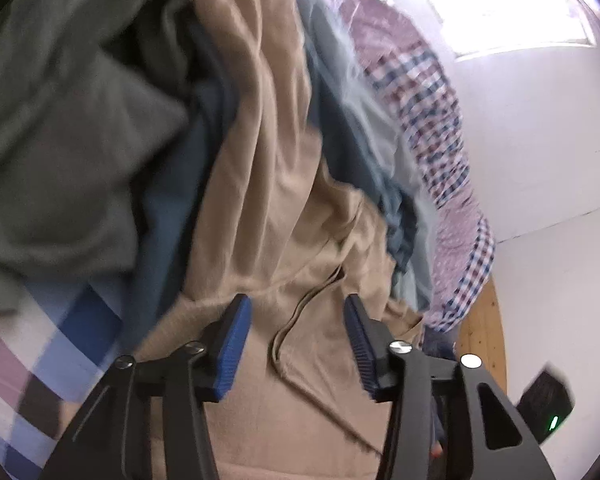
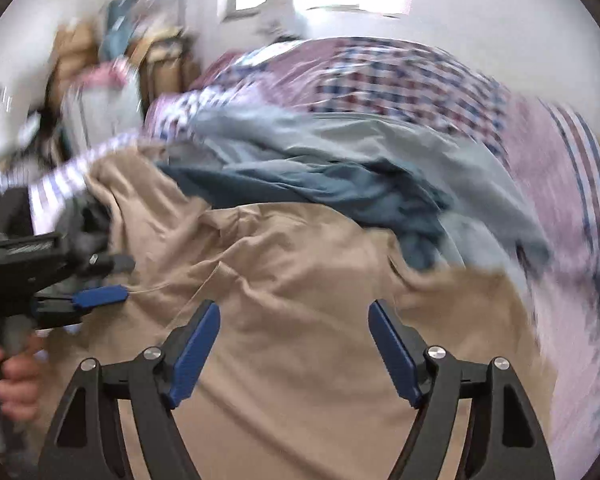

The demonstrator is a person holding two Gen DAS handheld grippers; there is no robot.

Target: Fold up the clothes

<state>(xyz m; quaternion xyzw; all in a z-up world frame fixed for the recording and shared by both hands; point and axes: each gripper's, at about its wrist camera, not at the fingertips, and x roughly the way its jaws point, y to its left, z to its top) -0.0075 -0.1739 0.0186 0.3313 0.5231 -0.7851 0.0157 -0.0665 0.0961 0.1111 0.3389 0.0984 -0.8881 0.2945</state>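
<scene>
A crumpled beige garment [image 1: 268, 208] lies on the bed in front of both grippers. My left gripper [image 1: 296, 304] stands open just over it, with only a seam fold showing between the blue pads [image 1: 232, 348]. My right gripper [image 2: 293, 308] is open too, above the same beige garment [image 2: 300, 264], nothing between its fingers. The right wrist view shows the left gripper [image 2: 126, 278] at the left edge, its jaws apart at the beige cloth's edge, held by a hand [image 2: 16, 376]. A blue garment [image 2: 320, 184] lies bunched behind the beige one. A grey-green garment [image 1: 68, 120] is at the left.
The clothes rest on a checked pink, blue and white bedsheet [image 2: 400, 76]. Wooden floor [image 1: 480, 328] and a white wall [image 1: 540, 160] lie to the right of the bed. A black device with a green light [image 1: 548, 408] is low at the right. Blurred clutter [image 2: 112, 64] stands behind the bed.
</scene>
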